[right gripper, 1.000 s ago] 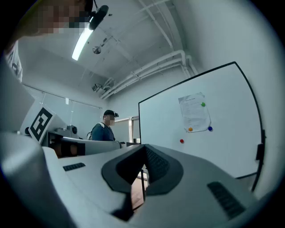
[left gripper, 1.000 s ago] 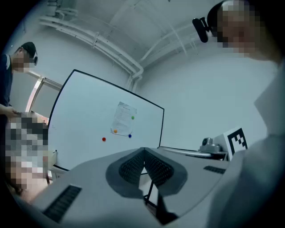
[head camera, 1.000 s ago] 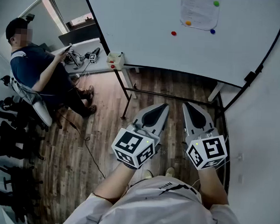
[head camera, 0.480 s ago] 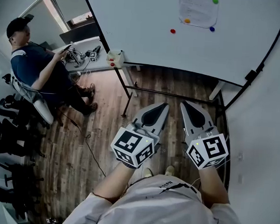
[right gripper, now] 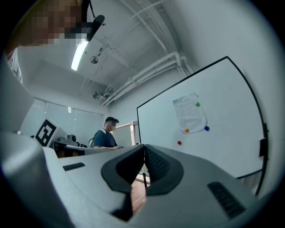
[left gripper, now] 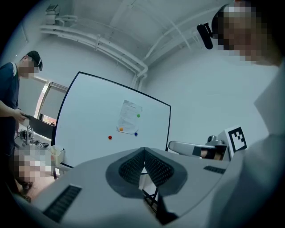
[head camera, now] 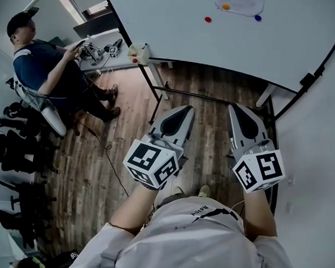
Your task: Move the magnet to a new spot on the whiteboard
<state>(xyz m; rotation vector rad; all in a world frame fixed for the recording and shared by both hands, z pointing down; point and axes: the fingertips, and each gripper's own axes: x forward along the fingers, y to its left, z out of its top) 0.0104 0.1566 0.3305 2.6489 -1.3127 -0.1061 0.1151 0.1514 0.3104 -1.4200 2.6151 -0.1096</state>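
**First:** Whiteboard at twelve o'clock: glossy white, thin black frame, metal legs over the plank floor. Where's the magnet?

**Second:** The red magnet is a small round button on bare board, at about eight o'clock from the paper sheet. The orange magnet and blue magnet pin that sheet's lower edge. The red one holds nothing, so I'd guess it's the one to move.

**First:** And the claws?

**Second:** The left claw and right claw are both closed. Their dark ribbed pads are pressed together with nothing between, and they're held low, well apart from the board.

**First:** So it's the reach. How to do it well?

**Second:** I'd open one claw before it gets there and come in square to the board. Pinch the button by its rim, because a smooth plastic dome likely slips. Tilting it off should beat a straight pull. Stay clear of the sheet's magnets and set it down on bare white.

**First:** Anything else about?

**Second:** There's a seated person at ten o'clock, beside a cluttered desk.
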